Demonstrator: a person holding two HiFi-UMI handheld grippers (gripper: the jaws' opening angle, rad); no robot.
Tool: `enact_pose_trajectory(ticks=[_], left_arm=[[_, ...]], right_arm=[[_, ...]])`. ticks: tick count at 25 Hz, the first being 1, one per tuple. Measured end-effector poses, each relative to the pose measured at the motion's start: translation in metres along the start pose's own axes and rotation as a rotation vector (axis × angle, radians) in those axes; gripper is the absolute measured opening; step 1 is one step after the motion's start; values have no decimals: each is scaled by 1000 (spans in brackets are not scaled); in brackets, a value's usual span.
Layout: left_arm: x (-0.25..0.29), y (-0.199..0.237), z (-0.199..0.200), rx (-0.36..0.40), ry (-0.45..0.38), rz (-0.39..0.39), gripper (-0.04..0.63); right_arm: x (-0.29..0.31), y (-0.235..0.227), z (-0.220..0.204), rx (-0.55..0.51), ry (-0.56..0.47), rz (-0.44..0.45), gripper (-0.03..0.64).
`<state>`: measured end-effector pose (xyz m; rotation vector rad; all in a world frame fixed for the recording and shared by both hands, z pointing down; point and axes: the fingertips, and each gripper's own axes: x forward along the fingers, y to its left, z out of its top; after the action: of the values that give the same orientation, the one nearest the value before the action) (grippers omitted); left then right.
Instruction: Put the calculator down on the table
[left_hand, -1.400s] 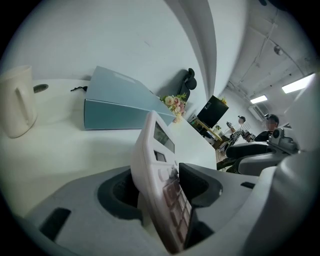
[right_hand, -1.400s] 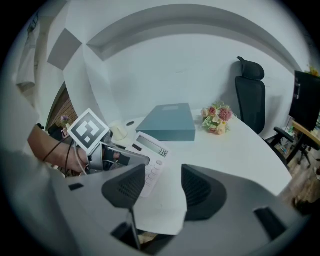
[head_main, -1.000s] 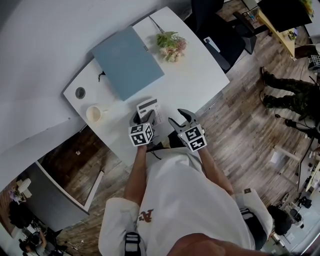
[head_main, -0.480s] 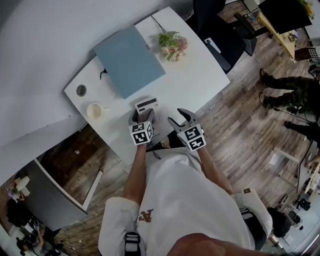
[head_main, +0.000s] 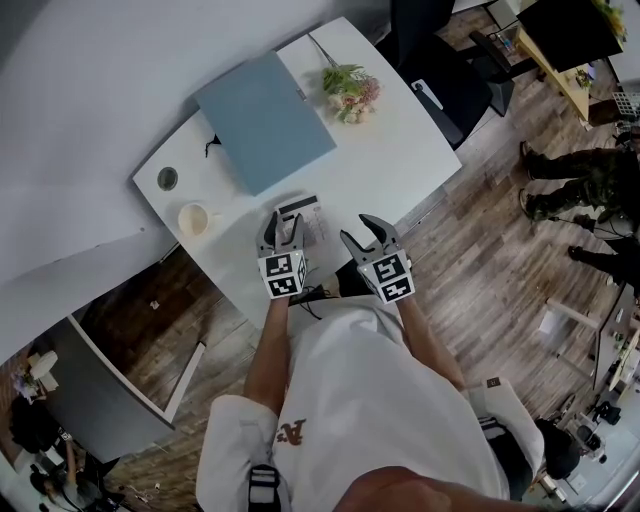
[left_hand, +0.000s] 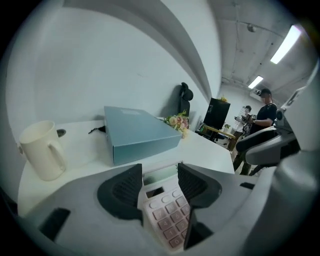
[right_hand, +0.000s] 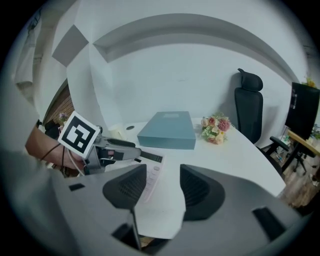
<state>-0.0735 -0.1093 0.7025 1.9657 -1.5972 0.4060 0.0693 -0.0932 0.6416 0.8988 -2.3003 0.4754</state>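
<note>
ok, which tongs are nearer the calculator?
Left. The left tongs are over the calculator, jaws just closed partway, gripping nothing; right tongs sit apart to its right.

This is an open-plan office (with something of a workroom about it). Just ahead of the left gripper (head_main: 283, 228) and the right gripper (head_main: 362, 235) spreads a white curved desk (head_main: 400, 150). A cream mug (left_hand: 42, 149) stands to the left gripper's left, with a teal box (left_hand: 137, 132) and a posy (left_hand: 176, 121) beyond it. Past the right gripper stands a black high-backed office chair (right_hand: 249, 107), and to its right runs wood-plank flooring (head_main: 480, 260). Farther off on that side are another desk (head_main: 550, 60), a standing person (left_hand: 264, 112), and strip lights (left_hand: 287, 44) on a bare concrete ceiling (left_hand: 240, 30).
</note>
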Motion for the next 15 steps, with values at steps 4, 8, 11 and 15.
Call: enact_pose_trajectory(ticks=[4, 8, 11, 15], left_arm=[[-13, -10, 31, 92, -93, -32, 182], [-29, -22, 62, 179, -186, -45, 95], [-43, -36, 82, 237, -239, -60, 47], [-64, -54, 106, 300, -299, -90, 0]], right_arm=[[-10, -2, 19, -10, -63, -33, 195], [-23, -7, 40, -38, -147, -72, 150], [-35, -9, 54, -63, -210, -97, 113], [-52, -9, 74, -82, -285, -117, 74]])
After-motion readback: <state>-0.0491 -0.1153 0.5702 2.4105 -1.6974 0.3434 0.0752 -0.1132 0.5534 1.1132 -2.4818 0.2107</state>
